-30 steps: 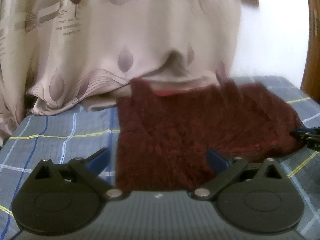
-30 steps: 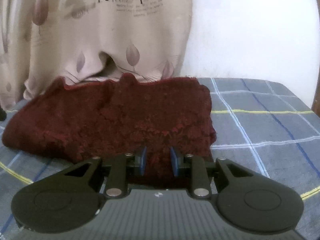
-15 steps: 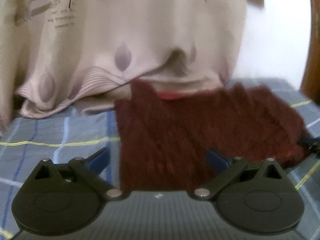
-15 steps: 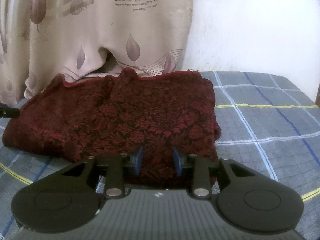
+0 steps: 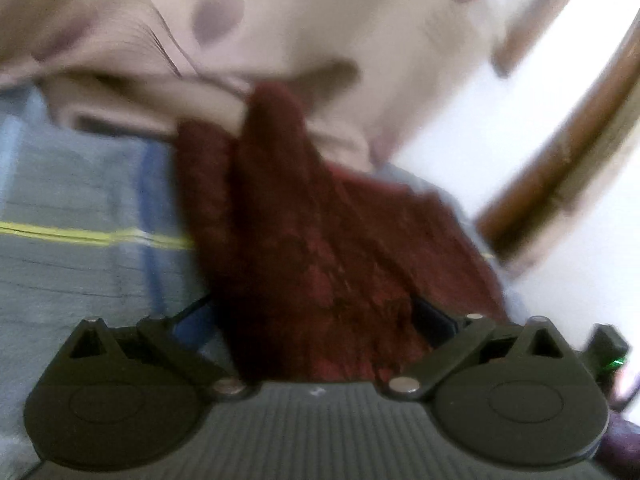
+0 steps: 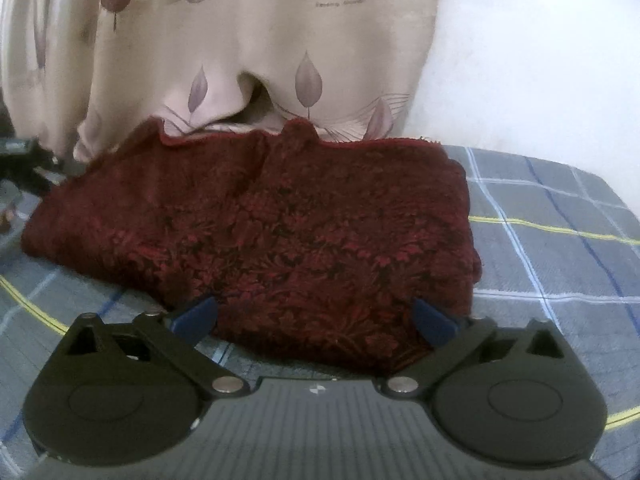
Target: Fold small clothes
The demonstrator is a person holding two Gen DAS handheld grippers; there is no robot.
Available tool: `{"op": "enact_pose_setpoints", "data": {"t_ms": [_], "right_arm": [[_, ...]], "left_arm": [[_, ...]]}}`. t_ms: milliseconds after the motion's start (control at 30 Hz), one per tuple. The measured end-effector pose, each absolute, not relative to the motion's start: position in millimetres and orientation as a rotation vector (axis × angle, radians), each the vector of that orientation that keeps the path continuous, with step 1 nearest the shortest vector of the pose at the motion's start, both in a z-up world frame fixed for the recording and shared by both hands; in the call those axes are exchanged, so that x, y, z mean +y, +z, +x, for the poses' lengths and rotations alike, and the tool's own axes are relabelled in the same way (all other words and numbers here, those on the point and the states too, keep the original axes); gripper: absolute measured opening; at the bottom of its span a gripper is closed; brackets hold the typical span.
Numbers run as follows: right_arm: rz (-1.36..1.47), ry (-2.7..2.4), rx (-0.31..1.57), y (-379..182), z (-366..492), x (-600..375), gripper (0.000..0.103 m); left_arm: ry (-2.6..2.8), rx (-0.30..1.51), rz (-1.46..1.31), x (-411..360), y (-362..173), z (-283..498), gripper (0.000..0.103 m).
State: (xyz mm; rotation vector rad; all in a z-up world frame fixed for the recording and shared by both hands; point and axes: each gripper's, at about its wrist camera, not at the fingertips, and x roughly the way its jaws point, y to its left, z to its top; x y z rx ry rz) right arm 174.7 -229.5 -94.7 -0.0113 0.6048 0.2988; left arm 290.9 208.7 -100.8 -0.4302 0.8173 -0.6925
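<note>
A: State the position of the dark red garment (image 6: 256, 236).

B: It lies folded on the plaid bedsheet (image 6: 560, 248), far edge touching the beige curtain (image 6: 248, 40).

A: Right gripper (image 6: 314, 320)?

B: Jaws opening, now spread wide; the garment's near edge sits between the blue pads (image 6: 434, 320), not pinched.

A: Left gripper (image 5: 316, 316)?

B: Jaws wide; garment (image 5: 320, 248) between them, view blurred, no grip evident.

A: Legible text?

B: Curtain print: "feelings" partly readable; smaller lines illegible.
</note>
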Motion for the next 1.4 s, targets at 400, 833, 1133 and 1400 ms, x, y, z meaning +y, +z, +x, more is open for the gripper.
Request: {"op": "enact_pose_setpoints", "data": {"t_ms": [400,833,1133,1400], "right_arm": [[0.127,0.349,0.567,-94,172,-251,0.103],[0.213,0.360,0.533,-93,168,-263,0.103],[0.407,0.370,0.457,-92,158,-290,0.103],[0.487,0.562,0.471,-57,186,-262,0.031]], "left_arm": [[-0.805,0.803,-0.356,173,-104,321,0.076],[-0.665,0.759,-0.395,160,-72,291,0.047],[-0.606,0.842,-0.483,141,-34,282,0.044],[-0.567,0.878,-0.445,110,2,272,0.044]]}}
